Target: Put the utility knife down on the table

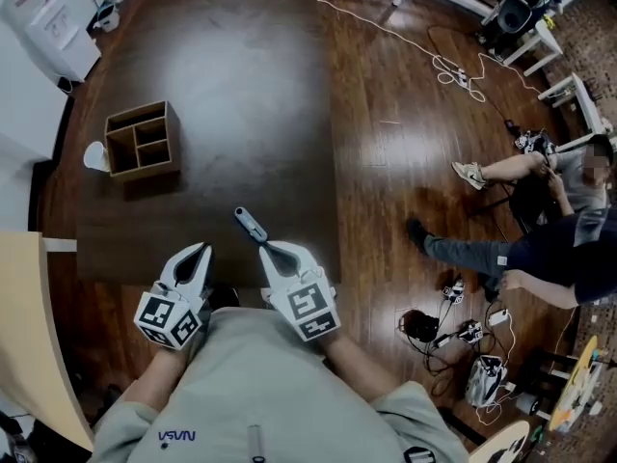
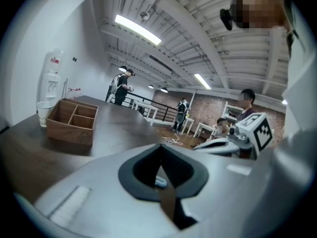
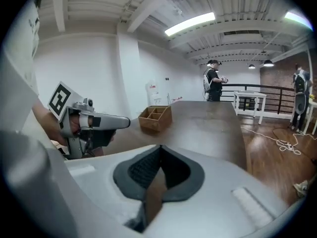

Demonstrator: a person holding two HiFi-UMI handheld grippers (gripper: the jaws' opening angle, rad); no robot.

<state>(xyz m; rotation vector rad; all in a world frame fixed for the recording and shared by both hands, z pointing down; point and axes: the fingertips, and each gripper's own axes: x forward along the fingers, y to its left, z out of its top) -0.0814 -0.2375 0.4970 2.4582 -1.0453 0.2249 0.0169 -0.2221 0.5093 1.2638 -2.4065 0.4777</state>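
The utility knife (image 1: 251,225), grey with a blue part, lies flat on the dark table (image 1: 241,95) near its front edge. My right gripper (image 1: 273,250) hovers just behind the knife's near end, jaws shut and nothing between them; in the right gripper view its tips (image 3: 159,147) meet over the bare tabletop. My left gripper (image 1: 200,252) is beside it on the left, above the table's front edge, and its tips (image 2: 159,145) are closed together and hold nothing. Each gripper shows in the other's view: the left gripper (image 3: 119,122) and the right gripper (image 2: 200,146).
A wooden compartment box (image 1: 142,141) stands at the table's left with a white cup (image 1: 94,156) beside it. The table's right edge drops to a wooden floor with cables (image 1: 453,66). People sit at the right (image 1: 540,249). A light counter (image 1: 29,336) is at my left.
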